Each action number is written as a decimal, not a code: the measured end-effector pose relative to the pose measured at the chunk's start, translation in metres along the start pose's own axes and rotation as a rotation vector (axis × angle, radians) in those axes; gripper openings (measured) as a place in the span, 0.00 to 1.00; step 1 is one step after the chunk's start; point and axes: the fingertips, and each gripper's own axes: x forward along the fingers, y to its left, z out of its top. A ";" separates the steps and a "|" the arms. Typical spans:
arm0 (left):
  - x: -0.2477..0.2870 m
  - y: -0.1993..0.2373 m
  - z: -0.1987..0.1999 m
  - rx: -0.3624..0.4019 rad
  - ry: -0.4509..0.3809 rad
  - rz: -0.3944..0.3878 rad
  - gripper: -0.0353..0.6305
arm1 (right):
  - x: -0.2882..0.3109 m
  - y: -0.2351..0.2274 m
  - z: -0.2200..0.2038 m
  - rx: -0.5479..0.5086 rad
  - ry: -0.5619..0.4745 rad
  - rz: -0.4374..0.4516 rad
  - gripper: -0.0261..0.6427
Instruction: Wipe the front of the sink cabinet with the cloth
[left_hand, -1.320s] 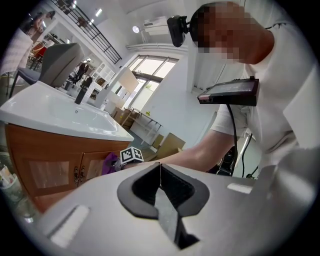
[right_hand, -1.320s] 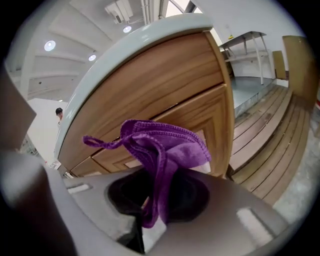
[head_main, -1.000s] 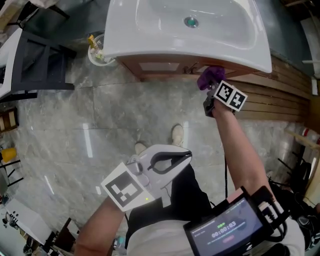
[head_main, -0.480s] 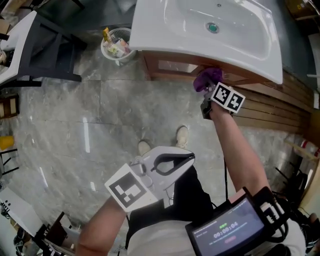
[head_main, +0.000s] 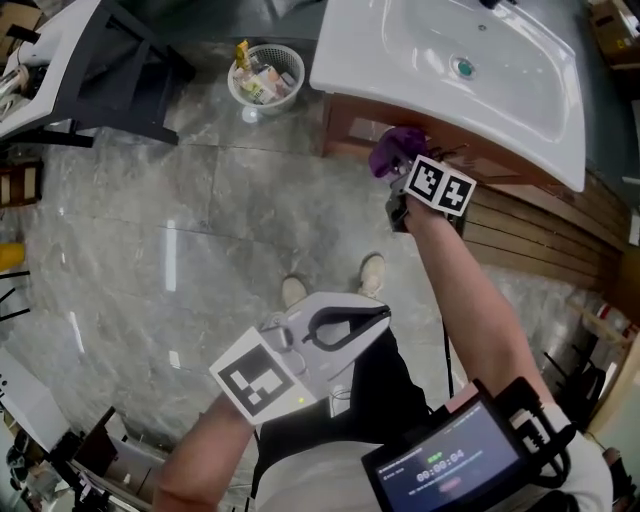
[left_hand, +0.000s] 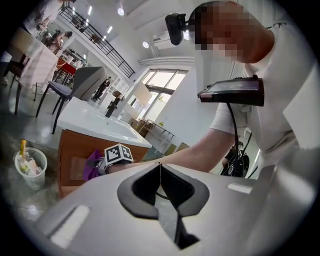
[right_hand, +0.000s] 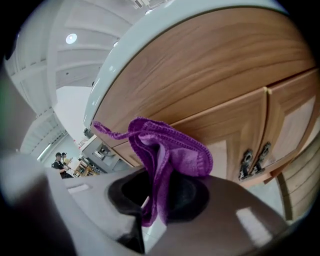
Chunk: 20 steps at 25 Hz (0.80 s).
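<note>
The right tongs (right_hand: 159, 192) are clamped on the purple cloth (right_hand: 172, 152). A bunched fold of it stands up past the tips and a thin corner trails off to one side. The cloth is at the upper part of the wooden sink cabinet (right_hand: 200, 90), just under the rim of the white basin (head_main: 450, 60). It looks pressed against the wood or very nearly so, but no view settles whether it is touching.

The left tongs (left_hand: 160, 172) are closed with nothing between them. They hang low by the person's body, well apart from the cabinet, so the right hand is the one placed to do the work.

What matters for the next stroke is that the cloth leads the tongs, so the cabinet front lies straight ahead of the fold. The front's long axis runs sideways under the basin's edge. In the right gripper view, the 2 door handles (right_hand: 254, 159), where the 2 doors meet, lie off to the side of the cloth and lower down. A wipe would probably run along that axis, then step down toward the bottom edge. The handles could snag the loose corner.

A wastebasket (head_main: 265, 72) stands on the grey marble floor (head_main: 150, 220) beside the cabinet's far corner, out of the way.
</note>
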 end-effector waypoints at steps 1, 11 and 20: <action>-0.005 0.001 -0.001 -0.002 -0.005 0.008 0.06 | 0.005 0.007 -0.003 -0.005 0.005 0.007 0.15; -0.039 0.013 -0.012 -0.030 -0.029 0.065 0.06 | 0.053 0.074 -0.023 -0.069 0.053 0.095 0.15; -0.034 0.006 -0.020 -0.032 -0.023 0.047 0.06 | 0.051 0.098 -0.033 -0.076 0.082 0.184 0.15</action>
